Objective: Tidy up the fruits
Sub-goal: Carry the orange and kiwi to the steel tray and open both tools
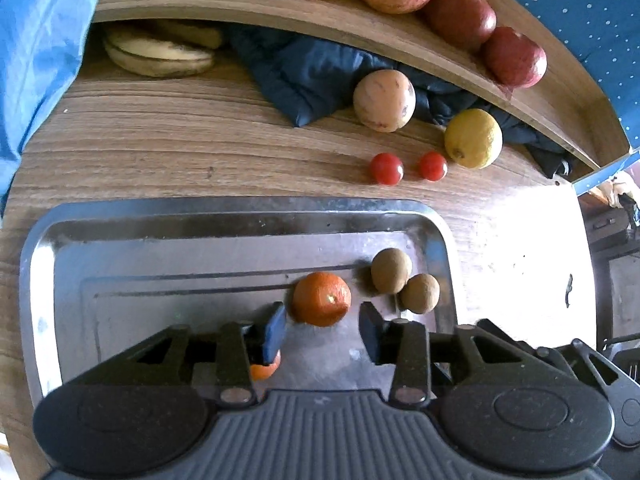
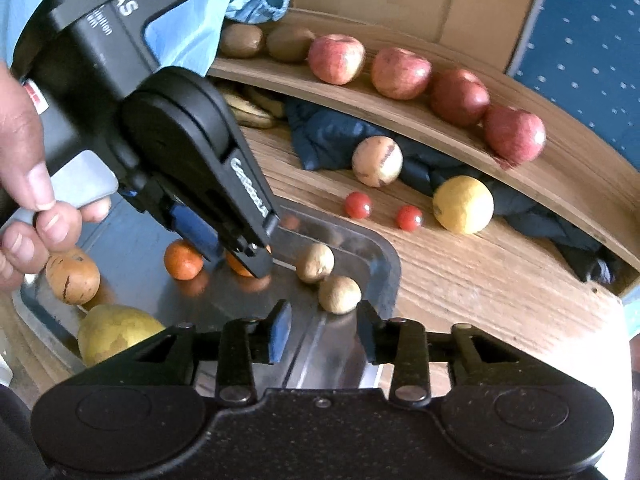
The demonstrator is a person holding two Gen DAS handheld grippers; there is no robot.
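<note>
Wooden tabletop (image 1: 160, 140) noted as the base surface; a raised wooden shelf (image 1: 240, 4) runs along its far side. The metal tray (image 1: 240, 216) is taken as landmark.

Beyond the tray, on the shelf: a row of four red apples (image 2: 336, 58), with two kiwis (image 2: 241, 40) at the row's end. Under the shelf, a dark blue cloth (image 1: 312, 72) and bananas (image 1: 160, 56) are seen.

Between tray and cloth, on the tabletop: a pale round fruit (image 1: 384, 100), a lemon (image 1: 473, 138), and two cherry tomatoes (image 1: 386, 168), all outside the tray.

Inside the tray: a pear (image 2: 116, 332), a brown speckled fruit (image 2: 73, 278), two oranges, and two small brown round fruits (image 1: 391, 270) touching each other near the tray's corner.

Left gripper (image 1: 322, 330) is held low over the tray, fingers apart, with one orange (image 1: 322, 299) sitting just ahead of the gap, not clamped. The second orange (image 2: 183, 265) lies beside it, partly hidden behind a finger in the left wrist view. Right gripper (image 2: 324, 332) hovers at the tray edge, fingers apart, nothing between them. A hand (image 2: 28, 184) is seen on the left gripper's trigger.

Judgement: the step in hand concerns the orange, either just set down or about to be taken; which cannot be told. Fruits remain on the tabletop, so the task is judged partly done. Next move likely calls for reaching past the tray's far rim to a tomato or the lemon, fingers wide, approaching squarely because round fruit rolls.
</note>
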